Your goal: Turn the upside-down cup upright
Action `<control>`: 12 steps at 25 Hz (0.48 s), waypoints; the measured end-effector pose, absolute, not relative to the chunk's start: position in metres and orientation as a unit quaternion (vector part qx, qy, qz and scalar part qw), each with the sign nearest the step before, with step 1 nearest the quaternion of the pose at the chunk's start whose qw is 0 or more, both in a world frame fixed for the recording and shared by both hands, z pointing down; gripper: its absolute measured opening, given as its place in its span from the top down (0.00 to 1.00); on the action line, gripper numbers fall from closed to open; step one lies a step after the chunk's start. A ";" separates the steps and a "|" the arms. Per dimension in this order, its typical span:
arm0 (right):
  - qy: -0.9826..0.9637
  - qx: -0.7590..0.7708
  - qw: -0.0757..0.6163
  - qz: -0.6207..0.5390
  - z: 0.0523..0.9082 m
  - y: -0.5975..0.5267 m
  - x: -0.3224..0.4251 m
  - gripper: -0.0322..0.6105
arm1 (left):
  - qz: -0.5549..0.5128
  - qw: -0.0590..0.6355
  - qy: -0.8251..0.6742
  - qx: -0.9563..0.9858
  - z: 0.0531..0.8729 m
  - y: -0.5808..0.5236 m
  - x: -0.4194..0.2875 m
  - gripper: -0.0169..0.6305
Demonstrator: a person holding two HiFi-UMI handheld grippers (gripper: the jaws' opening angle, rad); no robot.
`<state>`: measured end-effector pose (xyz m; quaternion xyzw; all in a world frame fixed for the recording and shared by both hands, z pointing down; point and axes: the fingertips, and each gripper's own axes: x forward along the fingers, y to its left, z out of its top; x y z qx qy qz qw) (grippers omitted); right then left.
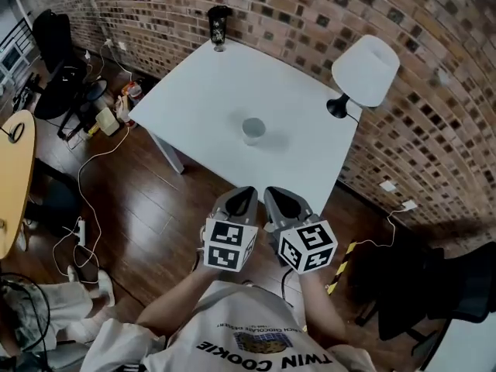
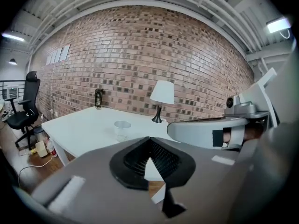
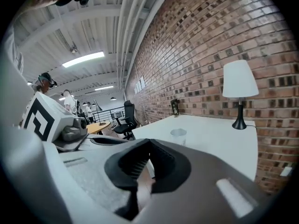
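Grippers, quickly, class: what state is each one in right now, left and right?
Left gripper: closed, jaws together, holding nothing.
Right gripper: closed, jaws together, holding nothing.

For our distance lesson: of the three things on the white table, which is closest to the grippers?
The small clear cup near the white table's middle; the white-shaded lamp and the dark container stand farther off, at its edges.
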<state>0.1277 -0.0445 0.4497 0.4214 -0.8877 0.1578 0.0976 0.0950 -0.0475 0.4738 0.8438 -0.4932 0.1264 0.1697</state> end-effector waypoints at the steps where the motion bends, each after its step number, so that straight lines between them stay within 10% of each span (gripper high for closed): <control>1: -0.889 0.420 0.096 0.157 0.450 -0.031 0.134 0.95 | 0.127 0.168 -0.496 0.842 0.473 -0.034 0.104 0.97; 12: -0.897 0.403 0.075 0.165 0.441 0.079 0.174 0.95 | 0.141 0.137 -0.557 0.807 0.452 0.080 0.135 0.97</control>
